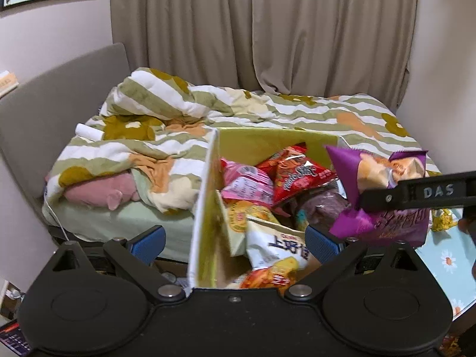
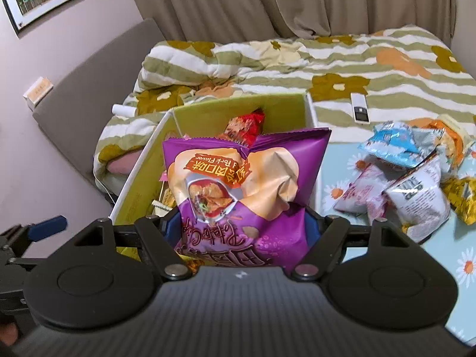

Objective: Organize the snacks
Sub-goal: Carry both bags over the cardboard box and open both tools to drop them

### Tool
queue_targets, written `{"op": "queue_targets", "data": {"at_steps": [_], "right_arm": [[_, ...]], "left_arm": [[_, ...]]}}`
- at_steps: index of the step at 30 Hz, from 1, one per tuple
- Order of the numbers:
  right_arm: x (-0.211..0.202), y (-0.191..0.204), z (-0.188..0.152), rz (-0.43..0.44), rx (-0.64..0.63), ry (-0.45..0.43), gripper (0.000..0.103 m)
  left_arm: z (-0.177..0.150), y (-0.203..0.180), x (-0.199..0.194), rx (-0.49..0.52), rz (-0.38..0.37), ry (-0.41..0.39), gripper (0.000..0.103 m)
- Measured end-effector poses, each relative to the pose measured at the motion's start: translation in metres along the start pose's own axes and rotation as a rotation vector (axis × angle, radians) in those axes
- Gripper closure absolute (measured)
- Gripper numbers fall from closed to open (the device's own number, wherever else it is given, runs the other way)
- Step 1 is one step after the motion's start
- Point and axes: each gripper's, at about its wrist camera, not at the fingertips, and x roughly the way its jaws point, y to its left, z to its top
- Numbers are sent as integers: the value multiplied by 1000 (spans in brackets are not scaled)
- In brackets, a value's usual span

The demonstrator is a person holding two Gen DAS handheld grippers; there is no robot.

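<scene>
Left wrist view: the left gripper (image 1: 235,242) was seen spread wide, nothing clamped, its blue pads straddling the near left wall of the yellow-green box (image 1: 205,208). Inside the box were piled a red packet (image 1: 297,175), a pink packet (image 1: 247,181) and a white packet (image 1: 273,247). Above the box's right side a purple chip bag (image 1: 383,196) was held up by the right gripper's black finger (image 1: 416,193). Behind the box a striped floral quilt (image 1: 178,110) was spread.

Right wrist view: the right gripper (image 2: 242,229) was clenched on the purple chip bag (image 2: 250,184), held upright over the box (image 2: 142,175). Right of the box, loose snack packets (image 2: 416,175) were heaped on a daisy-print cloth (image 2: 446,253). Beyond the box a white remote (image 2: 360,112) lay on the quilt (image 2: 386,68).
</scene>
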Motion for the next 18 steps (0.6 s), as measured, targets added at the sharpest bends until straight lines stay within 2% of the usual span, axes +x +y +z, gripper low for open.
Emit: {"op": "queue_targets", "data": {"at_steps": [2,4,7,11,15,18], "right_arm": [[4,2,-3,0,29,-4,8],[6,2,-7,10,54,-2,0],[3,2,-14,6,76,-50,0],[-2,4,-22,-23,35,-90,0],[-4,5,-28,-52,-6,-97,0],[-10,4,-28,-37,-15,-102,0]], "left_arm": [[0,5,-3,5,4,-7,1],[-1,6,-5,9,10,-13,1],[-5,9,-5,11,5,-7,1],[-12,6,-5,27,23,-19,1],[-12,1,-3,51,35,-18,1],[-9,-1,-8,51,16,-28,1]]}}
